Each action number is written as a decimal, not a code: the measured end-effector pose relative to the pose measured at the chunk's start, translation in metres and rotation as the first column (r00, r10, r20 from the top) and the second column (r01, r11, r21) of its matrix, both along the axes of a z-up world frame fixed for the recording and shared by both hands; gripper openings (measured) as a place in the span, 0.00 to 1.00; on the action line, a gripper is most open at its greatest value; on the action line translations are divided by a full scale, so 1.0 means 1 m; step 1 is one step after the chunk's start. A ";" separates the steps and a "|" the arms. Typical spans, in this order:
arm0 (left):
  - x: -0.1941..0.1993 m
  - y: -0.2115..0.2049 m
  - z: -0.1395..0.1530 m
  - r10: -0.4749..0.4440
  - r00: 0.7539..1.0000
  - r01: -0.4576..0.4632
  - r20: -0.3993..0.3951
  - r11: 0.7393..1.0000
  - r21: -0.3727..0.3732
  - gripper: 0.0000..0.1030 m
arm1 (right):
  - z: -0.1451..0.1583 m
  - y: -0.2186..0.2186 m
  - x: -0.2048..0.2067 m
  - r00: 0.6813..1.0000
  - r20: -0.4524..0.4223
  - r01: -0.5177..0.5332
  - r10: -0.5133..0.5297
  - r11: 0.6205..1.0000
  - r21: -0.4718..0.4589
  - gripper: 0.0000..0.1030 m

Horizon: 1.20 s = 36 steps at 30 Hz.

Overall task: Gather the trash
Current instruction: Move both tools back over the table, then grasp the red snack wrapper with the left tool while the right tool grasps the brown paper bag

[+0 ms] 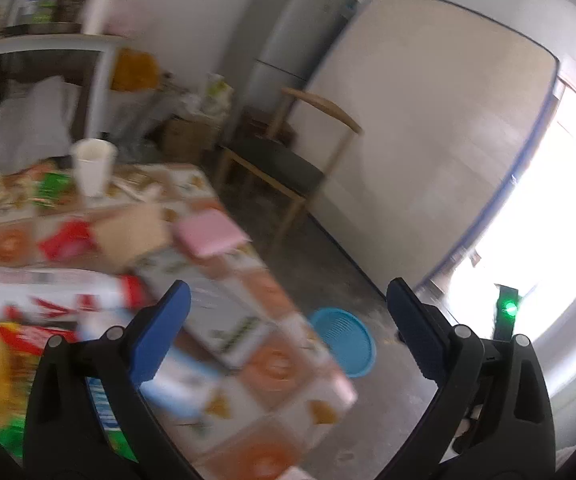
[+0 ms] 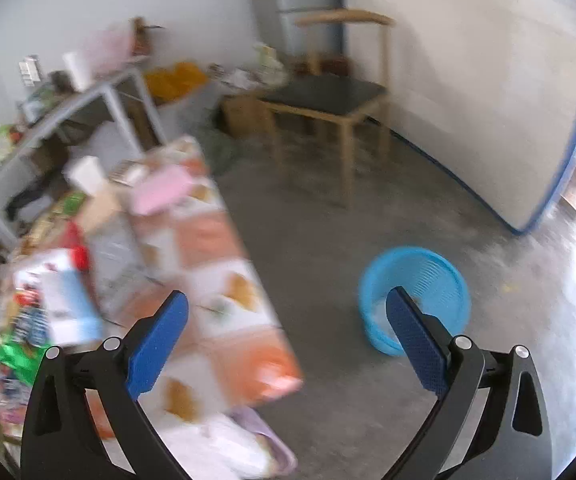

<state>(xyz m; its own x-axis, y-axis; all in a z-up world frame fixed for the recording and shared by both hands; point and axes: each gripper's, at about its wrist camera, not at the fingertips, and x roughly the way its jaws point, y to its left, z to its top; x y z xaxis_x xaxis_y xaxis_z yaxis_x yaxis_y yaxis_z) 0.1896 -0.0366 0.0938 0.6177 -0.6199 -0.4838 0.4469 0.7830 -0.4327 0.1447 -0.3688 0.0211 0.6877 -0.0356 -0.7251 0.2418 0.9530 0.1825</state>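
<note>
Blue basket (image 2: 416,300) — round, plastic, with a ribbed wall — stands on the grey concrete floor (image 2: 328,240), apart from the table's near corner, at about 4 o'clock of the right wrist view; the right finger's blue pad hides part of its front rim. In the left wrist view the same basket (image 1: 344,340) sits at about 5 o'clock, partly cut off by the table edge. Trash covers the table (image 2: 216,240), whose cloth has orange and white squares: a white paper cup (image 1: 92,168) upright at 10 o'clock, a flat pink square pack (image 1: 208,232), a red wrapper (image 1: 68,240), a white-and-red carton (image 1: 60,296); printing is too blurred to read. Right gripper (image 2: 288,340) and left gripper (image 1: 288,332) both stand spread wide, nothing between the textured blue pads. Beyond, a wooden chair (image 2: 328,100) with a dark seat stands against a pale board (image 1: 428,140) edged in blue.
</note>
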 end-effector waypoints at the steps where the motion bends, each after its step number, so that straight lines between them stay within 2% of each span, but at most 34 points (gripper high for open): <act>1: 0.002 0.019 0.002 0.026 1.000 -0.026 0.006 1.000 0.008 0.92 | 0.007 0.009 0.006 0.999 0.021 -0.028 0.028 0.999 0.030 0.94; 4: 0.008 0.054 0.007 0.079 0.997 -0.080 0.014 0.996 0.036 0.92 | 0.022 0.027 0.024 0.993 0.068 -0.102 0.094 0.987 0.126 0.94; 6: 0.017 0.075 0.010 0.111 0.994 -0.112 0.019 0.991 0.070 0.92 | 0.026 0.043 0.038 0.990 0.069 -0.132 0.122 0.977 0.166 0.93; 10: 0.037 0.095 0.015 0.123 0.991 -0.131 0.053 0.974 0.182 0.92 | 0.029 0.065 0.061 0.980 0.074 -0.196 0.183 0.946 0.259 0.93; 13: 0.063 0.098 0.011 0.137 0.989 -0.149 0.060 0.928 0.343 0.92 | 0.032 0.079 0.079 0.968 0.072 -0.250 0.240 0.915 0.318 0.94; 16: 0.087 0.102 0.005 0.116 0.992 -0.123 0.043 0.907 0.402 0.92 | 0.034 0.092 0.097 0.954 0.068 -0.295 0.291 0.886 0.356 0.93; 19: 0.117 0.099 -0.008 0.075 0.997 -0.063 -0.010 0.894 0.445 0.92 | 0.038 0.105 0.126 0.929 0.067 -0.358 0.365 0.835 0.417 0.93; 22: 0.145 0.091 -0.024 0.033 0.997 0.002 -0.063 0.873 0.487 0.92 | 0.041 0.117 0.152 0.903 0.067 -0.408 0.424 0.800 0.440 0.93; 25: 0.171 0.082 -0.040 -0.005 0.995 0.061 -0.105 0.841 0.538 0.91 | 0.037 0.133 0.193 0.872 0.032 -0.449 0.488 0.773 0.448 0.93; 28: 0.197 0.072 -0.065 -0.022 0.986 0.117 -0.165 0.798 0.591 0.86 | 0.026 0.148 0.228 0.844 -0.014 -0.472 0.537 0.754 0.456 0.89; 31: 0.217 0.066 -0.090 -0.027 0.971 0.172 -0.237 0.767 0.618 0.77 | 0.005 0.166 0.271 0.813 -0.094 -0.471 0.574 0.744 0.474 0.84; 32: 0.223 0.065 -0.097 -0.023 0.966 0.185 -0.259 0.760 0.623 0.75 | -0.002 0.170 0.283 0.810 -0.121 -0.463 0.574 0.753 0.469 0.83; 36: 0.246 0.067 -0.119 -0.005 0.947 0.217 -0.322 0.749 0.626 0.69 | -0.030 0.186 0.323 0.787 -0.220 -0.447 0.576 0.779 0.439 0.82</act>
<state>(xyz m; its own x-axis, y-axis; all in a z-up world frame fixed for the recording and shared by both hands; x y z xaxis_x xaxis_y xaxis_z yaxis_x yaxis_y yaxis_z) 0.4351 0.0303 -0.0253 0.3351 -0.1470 -0.9306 0.4893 0.8713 0.0385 0.4675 -0.1831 -0.0090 0.2496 0.5475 -0.7987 -0.1584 0.8368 0.5241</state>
